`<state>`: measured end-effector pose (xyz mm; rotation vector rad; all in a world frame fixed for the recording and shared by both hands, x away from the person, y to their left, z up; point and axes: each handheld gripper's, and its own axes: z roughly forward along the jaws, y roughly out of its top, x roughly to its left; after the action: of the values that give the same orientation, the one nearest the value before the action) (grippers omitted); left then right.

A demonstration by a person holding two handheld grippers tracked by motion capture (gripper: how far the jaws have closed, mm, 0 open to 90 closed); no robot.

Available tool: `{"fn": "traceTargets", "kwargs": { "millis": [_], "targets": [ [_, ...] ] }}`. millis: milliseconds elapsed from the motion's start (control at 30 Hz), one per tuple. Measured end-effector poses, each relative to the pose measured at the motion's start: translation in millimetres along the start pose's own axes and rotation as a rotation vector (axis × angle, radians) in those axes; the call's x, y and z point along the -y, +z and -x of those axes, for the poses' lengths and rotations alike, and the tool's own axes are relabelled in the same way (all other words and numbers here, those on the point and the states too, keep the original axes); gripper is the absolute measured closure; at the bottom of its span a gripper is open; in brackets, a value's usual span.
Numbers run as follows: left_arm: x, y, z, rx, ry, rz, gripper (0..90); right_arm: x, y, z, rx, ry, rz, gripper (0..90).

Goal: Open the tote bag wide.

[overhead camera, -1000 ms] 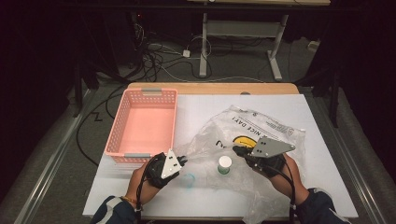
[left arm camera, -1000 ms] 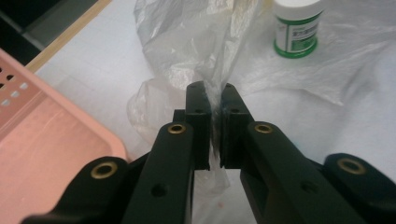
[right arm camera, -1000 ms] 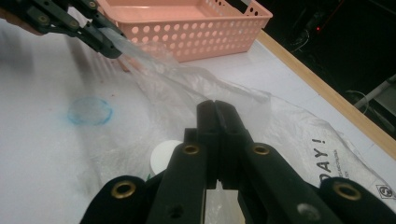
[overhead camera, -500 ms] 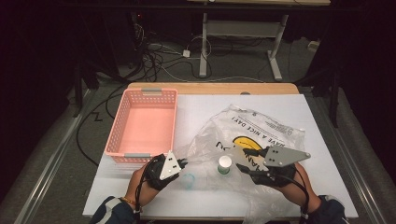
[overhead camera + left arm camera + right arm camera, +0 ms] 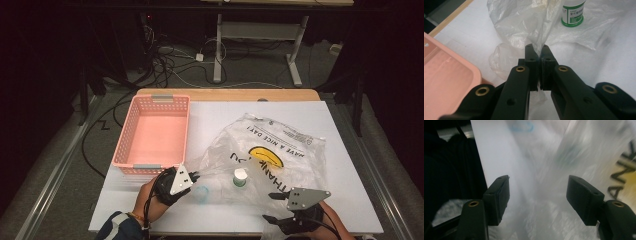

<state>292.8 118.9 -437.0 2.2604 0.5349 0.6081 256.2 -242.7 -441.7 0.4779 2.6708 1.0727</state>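
Observation:
A clear plastic bag (image 5: 270, 150) printed with a yellow smiley lies spread on the white table. A small white bottle with a green label (image 5: 240, 177) stands upright by the bag's near left part; in the left gripper view the bottle (image 5: 573, 13) is at the top. My left gripper (image 5: 194, 175) is shut on a bunched edge of the bag (image 5: 534, 27), the film pinched between its closed jaws (image 5: 537, 50). My right gripper (image 5: 270, 207) sits at the table's near edge by the bag's near corner. Its jaws (image 5: 537, 192) have just been opening and stand wide apart over blurred bag film, pinching nothing.
An empty pink basket (image 5: 131, 160) stands at the left of the table, close to my left hand; its rim (image 5: 461, 67) is beside the left jaws. A thin blue ring (image 5: 201, 194) lies on the table near the left gripper. Cables run across the floor beyond the table.
The right gripper came away from the bag's middle toward the table's near edge and sank, and its jaws opened. The left gripper stayed put, still pinching the bag.

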Motion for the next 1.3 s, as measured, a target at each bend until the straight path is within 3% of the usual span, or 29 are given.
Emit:
{"fn": "traceTargets", "kwargs": {
  "millis": [67, 100, 267, 333, 367, 400, 533, 733, 933, 1000, 1067, 1300],
  "targets": [
    [-0.2, 1.2, 0.6, 0.004, 0.005, -0.004, 84.8, 3.4, 7.2, 0.4, 0.013, -0.005, -0.052, 35.8],
    [-0.3, 1.6, 0.7, 0.006, 0.006, -0.005, 84.8, 3.4, 7.2, 0.4, 0.013, -0.005, -0.052, 35.8],
    [0.1, 1.5, 0.3, 0.009, 0.004, -0.001, 84.8, 11.0, 18.6, 11.5, -0.005, 0.026, -0.146, 63.5],
    [0.2, 1.1, 0.1, 0.008, 0.002, 0.000, 84.8, 11.2, 18.3, 12.5, -0.009, 0.024, -0.149, 67.9],
    [0.3, 1.3, 0.1, 0.007, 0.003, 0.000, 84.8, 10.7, 17.4, 13.2, -0.006, 0.019, -0.155, 78.7],
    [0.4, 1.4, 0.2, 0.008, 0.004, -0.002, 84.8, 10.3, 16.6, 13.0, -0.001, 0.012, -0.161, 83.7],
    [-0.1, 1.9, 1.1, 0.012, 0.006, -0.003, 84.8, 9.3, 14.5, 12.8, 0.003, 0.005, -0.152, 90.0],
    [-0.7, 1.9, 0.6, 0.014, 0.000, 0.004, 84.7, 1.1, -11.4, 17.2, 0.062, 0.017, 0.001, 89.7],
    [-1.6, 0.0, 0.3, 0.008, -0.003, 0.014, 84.7, -0.9, -30.3, 22.7, 0.091, 0.053, 0.096, 87.6],
    [-1.9, -1.0, -0.1, 0.004, 0.003, 0.011, 84.7, -0.9, -33.3, 22.9, 0.127, 0.054, 0.103, 90.0],
    [-1.9, -1.7, -0.1, 0.000, -0.003, 0.019, 84.7, -0.7, -35.0, 23.9, 0.126, 0.052, 0.110, 90.0],
    [-3.4, -2.8, -1.1, 0.000, -0.005, 0.031, 84.7, -2.4, -44.5, 32.2, 0.249, 0.071, 0.152, 90.0]
  ]
}}
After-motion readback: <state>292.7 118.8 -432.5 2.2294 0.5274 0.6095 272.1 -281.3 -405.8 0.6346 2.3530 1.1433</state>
